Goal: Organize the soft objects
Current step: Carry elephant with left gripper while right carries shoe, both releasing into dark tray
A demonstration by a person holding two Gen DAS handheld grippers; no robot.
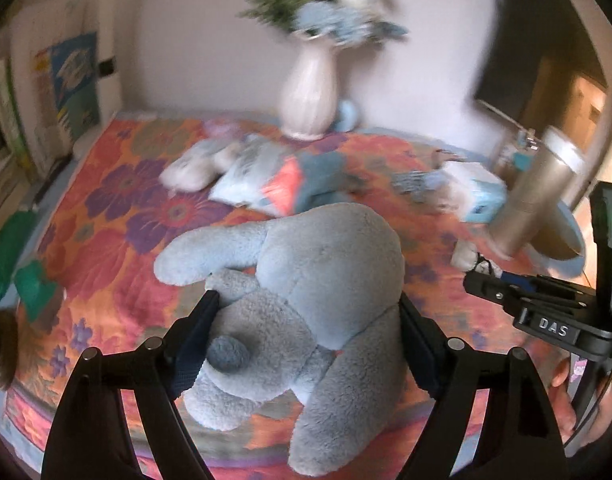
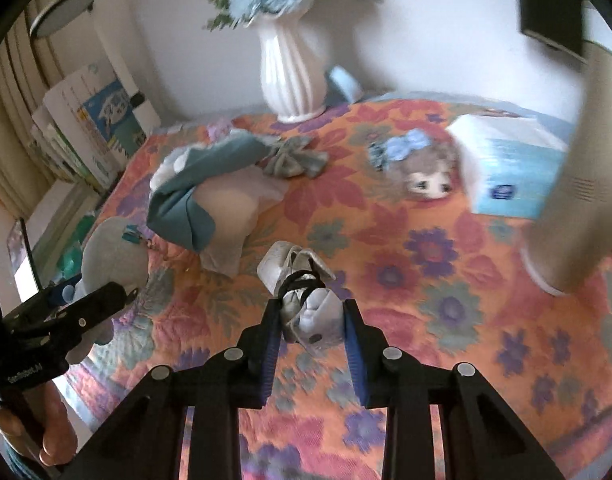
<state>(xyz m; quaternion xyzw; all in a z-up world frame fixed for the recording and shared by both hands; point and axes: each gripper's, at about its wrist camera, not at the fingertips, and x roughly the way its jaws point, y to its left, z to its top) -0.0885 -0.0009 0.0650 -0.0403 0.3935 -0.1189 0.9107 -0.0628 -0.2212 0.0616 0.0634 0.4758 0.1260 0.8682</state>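
A grey-blue plush animal [image 1: 306, 300] lies on the flowered quilt [image 1: 118, 200]. My left gripper [image 1: 310, 308] is closed around its body, fingers pressing both sides. In the right wrist view my right gripper [image 2: 311, 312] is shut on a small silver-white cloth bundle [image 2: 306, 292] tied with a black cord. The plush also shows at the left there [image 2: 114, 256], with the left gripper [image 2: 78, 316] on it. A doll in a teal dress [image 2: 210, 204] and a doll head with a blue bow [image 2: 422, 168] lie further back.
A white vase with blue flowers [image 2: 290, 72] stands at the back by the wall. A tissue box [image 2: 514, 164] and a tall beige cylinder [image 2: 578, 184] stand at the right. Books and boxes [image 2: 90, 128] lean at the left. Plastic-wrapped packs [image 1: 258, 172] lie mid-quilt.
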